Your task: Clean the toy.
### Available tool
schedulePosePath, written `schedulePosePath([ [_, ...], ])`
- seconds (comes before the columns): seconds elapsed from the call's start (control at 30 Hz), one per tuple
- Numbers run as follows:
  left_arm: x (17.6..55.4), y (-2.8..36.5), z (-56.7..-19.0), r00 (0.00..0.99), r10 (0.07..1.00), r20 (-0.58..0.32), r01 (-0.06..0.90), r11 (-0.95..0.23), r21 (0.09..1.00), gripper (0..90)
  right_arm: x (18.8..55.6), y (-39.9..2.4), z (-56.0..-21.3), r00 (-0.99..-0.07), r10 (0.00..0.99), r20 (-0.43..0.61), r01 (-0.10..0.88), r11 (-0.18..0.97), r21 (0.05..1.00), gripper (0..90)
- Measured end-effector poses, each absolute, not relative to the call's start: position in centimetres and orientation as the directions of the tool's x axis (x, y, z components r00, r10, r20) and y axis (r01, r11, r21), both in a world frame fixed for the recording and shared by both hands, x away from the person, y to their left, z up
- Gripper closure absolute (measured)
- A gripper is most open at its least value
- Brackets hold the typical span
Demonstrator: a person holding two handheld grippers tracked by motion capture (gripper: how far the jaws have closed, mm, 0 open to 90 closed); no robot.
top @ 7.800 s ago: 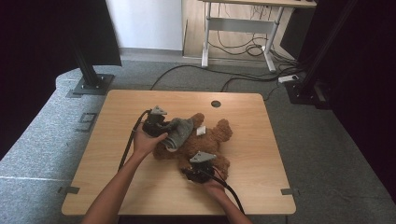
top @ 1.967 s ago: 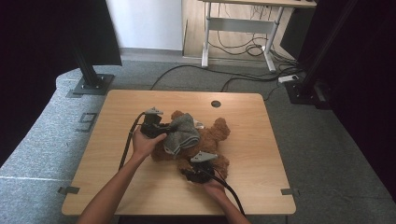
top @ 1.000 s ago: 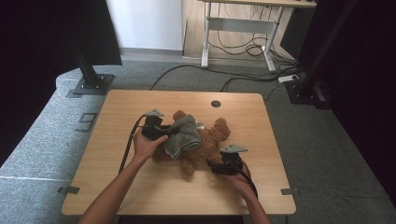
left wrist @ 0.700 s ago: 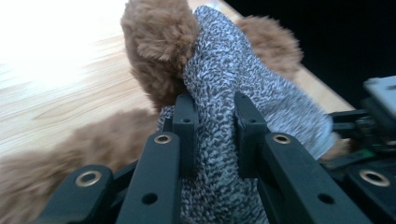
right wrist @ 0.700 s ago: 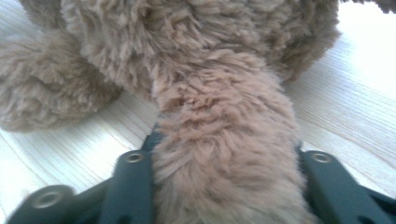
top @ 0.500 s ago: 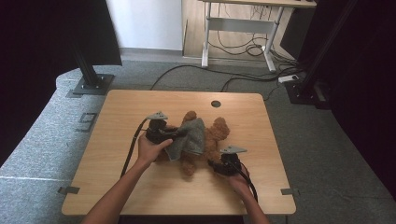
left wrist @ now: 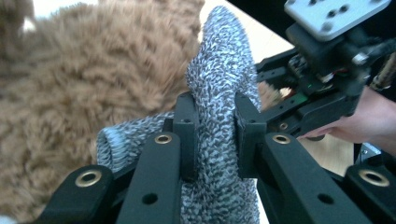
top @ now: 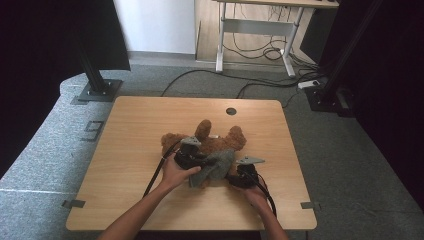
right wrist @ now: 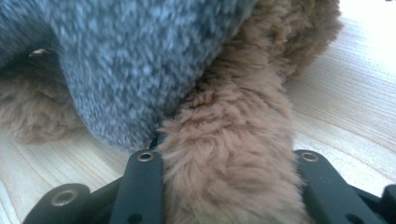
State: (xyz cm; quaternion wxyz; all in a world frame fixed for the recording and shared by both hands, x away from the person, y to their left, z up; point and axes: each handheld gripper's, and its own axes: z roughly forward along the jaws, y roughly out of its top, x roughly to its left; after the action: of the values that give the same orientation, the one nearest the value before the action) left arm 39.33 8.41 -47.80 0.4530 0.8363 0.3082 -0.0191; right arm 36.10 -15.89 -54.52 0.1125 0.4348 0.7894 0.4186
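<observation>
High view: a brown plush teddy bear (top: 210, 145) lies mid-desk, nearer the far edge, with a grey knitted garment (top: 216, 167) drawn toward the near edge. This looks like the step of working the knit on or off the bear; next, the left gripper (top: 200, 161) should pull while the right gripper (top: 235, 180) anchors.

Left gripper view: jaws pinch a bunched fold of knit (left wrist: 215, 112).

Right gripper view: jaws, having just been closing, clamp a furry limb (right wrist: 229, 177).
</observation>
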Motion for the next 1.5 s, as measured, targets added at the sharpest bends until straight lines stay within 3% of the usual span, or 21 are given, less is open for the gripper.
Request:
schedulePosePath([
  [0.17,38.7,9.7,-48.7,0.804,0.531,-0.269,0.525,-0.42,0.74,75.0,36.1,-16.0,-54.5,-0.601,0.776,0.19,0.592,0.273,0.759,63.1],
  [0.53,38.1,14.6,-50.5,0.748,0.576,-0.331,0.598,-0.367,0.713,75.1,36.1,-16.2,-54.5,-0.617,0.764,0.187,0.582,0.284,0.762,63.7],
  [1.07,36.6,18.9,-51.0,0.703,0.628,-0.332,0.629,-0.332,0.703,75.1,36.2,-16.2,-54.6,-0.629,0.756,0.182,0.573,0.292,0.766,63.7],
  [1.27,35.8,20.0,-50.0,0.715,0.612,-0.338,0.603,-0.295,0.741,74.8,36.2,-16.2,-54.6,-0.624,0.76,0.18,0.574,0.289,0.767,63.7],
  [1.5,36.3,16.7,-48.4,0.76,0.513,-0.4,0.584,-0.268,0.767,74.8,36.2,-16.2,-54.7,-0.623,0.761,0.181,0.574,0.287,0.767,63.7],
])
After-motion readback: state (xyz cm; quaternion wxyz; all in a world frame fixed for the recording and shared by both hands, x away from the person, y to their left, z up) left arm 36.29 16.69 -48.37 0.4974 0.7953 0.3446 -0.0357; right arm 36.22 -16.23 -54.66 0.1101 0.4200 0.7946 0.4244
